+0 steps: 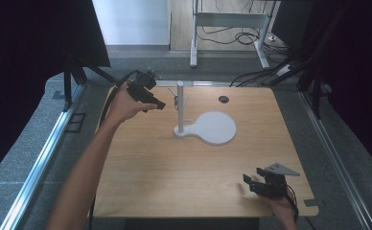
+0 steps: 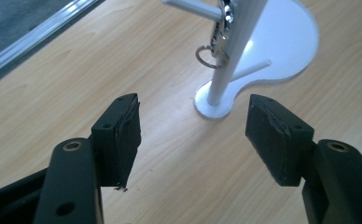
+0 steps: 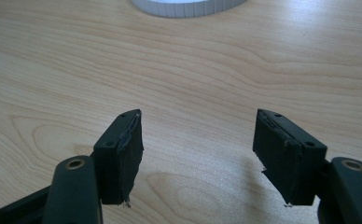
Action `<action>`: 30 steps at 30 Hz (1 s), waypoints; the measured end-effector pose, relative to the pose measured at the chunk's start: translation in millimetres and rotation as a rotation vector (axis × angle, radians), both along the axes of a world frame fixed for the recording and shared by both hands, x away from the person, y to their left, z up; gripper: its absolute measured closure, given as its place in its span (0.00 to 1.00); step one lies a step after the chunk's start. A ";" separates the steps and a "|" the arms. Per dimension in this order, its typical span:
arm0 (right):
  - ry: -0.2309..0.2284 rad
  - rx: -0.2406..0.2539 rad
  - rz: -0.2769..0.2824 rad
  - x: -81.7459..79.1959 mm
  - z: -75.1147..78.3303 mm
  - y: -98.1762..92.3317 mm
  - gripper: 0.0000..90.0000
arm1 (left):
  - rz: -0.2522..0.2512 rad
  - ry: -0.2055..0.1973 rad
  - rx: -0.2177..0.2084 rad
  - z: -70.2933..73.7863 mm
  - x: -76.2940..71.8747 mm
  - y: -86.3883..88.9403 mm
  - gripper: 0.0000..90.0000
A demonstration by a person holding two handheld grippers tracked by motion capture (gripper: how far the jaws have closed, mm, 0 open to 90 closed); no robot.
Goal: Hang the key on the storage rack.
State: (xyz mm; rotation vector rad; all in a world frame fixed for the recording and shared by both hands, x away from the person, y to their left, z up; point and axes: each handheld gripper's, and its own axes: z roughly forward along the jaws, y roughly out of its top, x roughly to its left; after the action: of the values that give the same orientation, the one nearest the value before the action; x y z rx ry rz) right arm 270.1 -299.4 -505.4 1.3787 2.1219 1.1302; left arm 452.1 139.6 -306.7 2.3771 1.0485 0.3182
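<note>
White stand (image 1: 180,108) with a round base plate (image 1: 216,128) stood upright near the middle of the wooden counter (image 1: 174,177). From one of its short side pegs (image 2: 191,8) hung a metal key ring (image 2: 210,56) with what looked like keys above it, close against the post. The left gripper (image 1: 161,105) was held above the counter just to the left of the post, at about peg height, its jaws spread wide and holding nothing. In the left gripper view (image 2: 193,126) the key ring lay ahead and slightly right of the gap between the jaws, higher in the frame, so the ring hung forward of the gripper and apart from it. The ring's long axis ran downward along the post, roughly crosswise to the line of approach. The right gripper (image 1: 253,181) rested near the counter's front right corner, well apart from the stand, its jaws likewise wide and empty (image 3: 198,149). The left gripper was clearly nearer; a short forward reach, nudged right, would likely bring the ring between its jaws.
</note>
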 end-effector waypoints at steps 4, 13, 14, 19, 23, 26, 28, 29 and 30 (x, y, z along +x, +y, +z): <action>0.005 0.000 0.001 -0.5 -0.1 -0.1 0.37 | 0.003 -0.004 -0.022 -7.7 -6.8 11.6 0.40; 0.015 -0.010 0.001 0.4 -2.2 -0.5 0.37 | 0.003 -0.018 -0.035 -29.7 -31.6 31.6 0.40; 0.016 -0.010 0.002 0.4 -2.3 -0.2 0.37 | 0.002 -0.016 -0.041 -32.1 -34.4 33.0 0.40; 0.017 -0.010 0.001 0.6 -2.7 0.5 0.37 | -0.014 -0.013 -0.051 -50.2 -51.2 41.1 0.41; 0.018 -0.015 0.003 0.7 -2.9 0.3 0.37 | -0.014 -0.010 -0.060 -61.4 -61.3 47.5 0.41; 0.019 -0.015 0.001 0.7 -3.1 0.1 0.37 | -0.015 -0.013 -0.083 -67.2 -69.5 51.2 0.41; 0.019 -0.016 0.001 0.9 -3.2 0.0 0.37 | -0.020 -0.012 -0.083 -71.1 -75.5 53.0 0.41; 0.018 -0.017 0.001 1.1 -3.3 0.0 0.37 | -0.017 -0.010 -0.080 -72.6 -78.2 53.5 0.41; 0.018 -0.016 0.001 1.2 -3.3 0.2 0.37 | -0.023 -0.012 -0.073 -73.4 -79.5 54.3 0.41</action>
State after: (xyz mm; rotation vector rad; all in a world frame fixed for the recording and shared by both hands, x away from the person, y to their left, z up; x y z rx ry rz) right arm 271.3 -299.2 -508.6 1.3860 2.1390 1.1032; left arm 372.6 193.9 -380.1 2.3177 1.0095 0.2803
